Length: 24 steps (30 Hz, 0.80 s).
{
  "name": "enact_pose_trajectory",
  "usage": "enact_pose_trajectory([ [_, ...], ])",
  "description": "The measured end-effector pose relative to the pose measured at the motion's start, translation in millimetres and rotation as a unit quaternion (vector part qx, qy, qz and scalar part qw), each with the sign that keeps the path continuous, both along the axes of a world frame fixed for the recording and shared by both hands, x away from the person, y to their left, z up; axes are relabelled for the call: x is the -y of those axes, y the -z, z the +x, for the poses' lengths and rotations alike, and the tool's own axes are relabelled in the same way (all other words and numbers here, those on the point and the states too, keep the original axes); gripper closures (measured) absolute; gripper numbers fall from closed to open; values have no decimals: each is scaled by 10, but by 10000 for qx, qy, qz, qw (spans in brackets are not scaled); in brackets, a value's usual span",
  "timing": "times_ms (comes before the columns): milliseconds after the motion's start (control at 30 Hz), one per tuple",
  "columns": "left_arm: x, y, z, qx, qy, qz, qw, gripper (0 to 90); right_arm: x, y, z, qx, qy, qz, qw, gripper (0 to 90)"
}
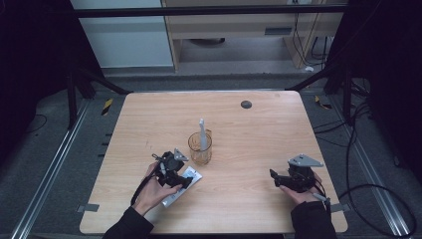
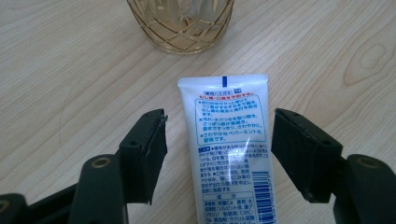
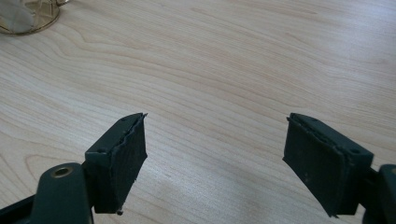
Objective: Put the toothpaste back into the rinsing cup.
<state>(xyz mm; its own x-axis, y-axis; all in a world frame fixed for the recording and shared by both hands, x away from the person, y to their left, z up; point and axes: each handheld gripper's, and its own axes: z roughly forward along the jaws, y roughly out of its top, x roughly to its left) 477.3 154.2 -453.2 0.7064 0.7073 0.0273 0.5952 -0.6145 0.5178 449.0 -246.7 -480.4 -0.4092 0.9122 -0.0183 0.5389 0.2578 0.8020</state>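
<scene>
Left gripper gapes around the flat toothpaste tube, untouching; right gripper gapes, holding nothing.

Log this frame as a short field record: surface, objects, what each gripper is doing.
surface: wooden table
glass: amber cut-pattern glass near the table centre, holding an upright white toothbrush-like item
tube: white tube with blue and red print, lying flat on the table, nearer the person than the glass
left gripper: jaws open, one on each side of the tube, not closed on it
right gripper: jaws open over bare wood, nothing between them
</scene>
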Motion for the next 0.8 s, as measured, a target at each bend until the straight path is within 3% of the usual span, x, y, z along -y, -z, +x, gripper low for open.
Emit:
enact_pose_trajectory([
  [800,35,109,-2,-343,125,218,9991,355,-29,11,0,-44,-10,-50,10000,212],
])
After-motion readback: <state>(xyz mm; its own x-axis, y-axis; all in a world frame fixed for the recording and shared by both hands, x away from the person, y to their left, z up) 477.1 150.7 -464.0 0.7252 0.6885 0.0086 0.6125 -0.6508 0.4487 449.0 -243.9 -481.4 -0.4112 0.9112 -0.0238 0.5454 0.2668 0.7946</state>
